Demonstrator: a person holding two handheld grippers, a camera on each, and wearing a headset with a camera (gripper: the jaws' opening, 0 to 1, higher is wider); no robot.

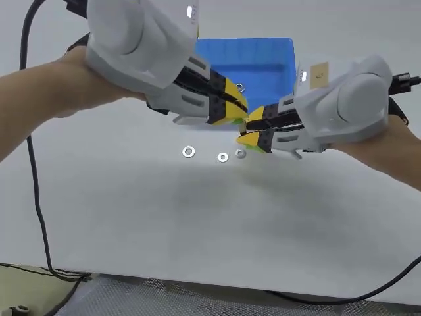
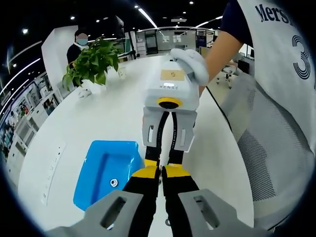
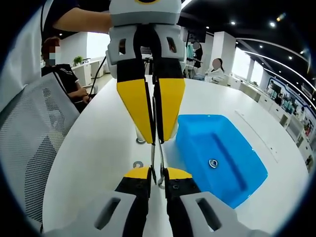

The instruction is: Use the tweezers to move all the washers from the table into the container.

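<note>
Across the white table (image 1: 197, 217) I am working with both hands, and it is taking up most of the head view. At its far side the blue container (image 1: 263, 62) is sitting just beyond my two tools. My left gripper (image 1: 238, 105) and my right gripper (image 1: 245, 130) are pointing at each other, almost tip to tip, near the container's front wall. The left one is clenching the tweezers (image 3: 155, 143) between its long yellow jaws, and the thin metal points are reaching down between the right one's jaws. Those right jaws are standing close about the points, but I cannot tell whether they are pinching them. Three washers (image 1: 223, 157) are lying in a loose row on the table, just on my side of the tips. A fourth washer (image 1: 241, 87) is resting on the container's floor.
</note>
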